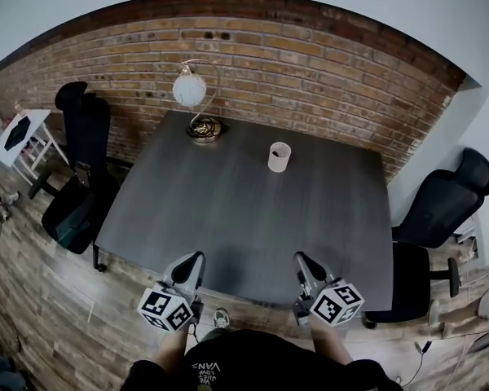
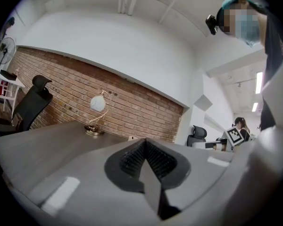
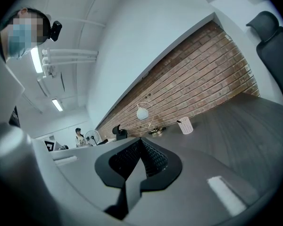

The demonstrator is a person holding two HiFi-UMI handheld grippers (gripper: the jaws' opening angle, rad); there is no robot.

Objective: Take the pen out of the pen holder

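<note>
A small white mesh pen holder (image 1: 279, 156) stands upright on the far middle of the dark grey table (image 1: 228, 218). It also shows in the right gripper view as a pale cup (image 3: 185, 125), and as a tiny pale shape (image 2: 132, 138) in the left gripper view. I cannot make out a pen in it at this distance. My left gripper (image 1: 196, 259) and right gripper (image 1: 301, 261) hover side by side over the table's near edge, both pointing level toward the holder and well short of it. Both have their jaws shut, with nothing between them (image 2: 145, 144) (image 3: 140, 142).
A globe lamp (image 1: 191, 88) on a brass base (image 1: 204, 128) stands at the table's far left, by the brick wall (image 1: 326, 72). Black office chairs stand at the left (image 1: 81, 161) and right (image 1: 440, 210). A white side table (image 1: 20, 133) is far left.
</note>
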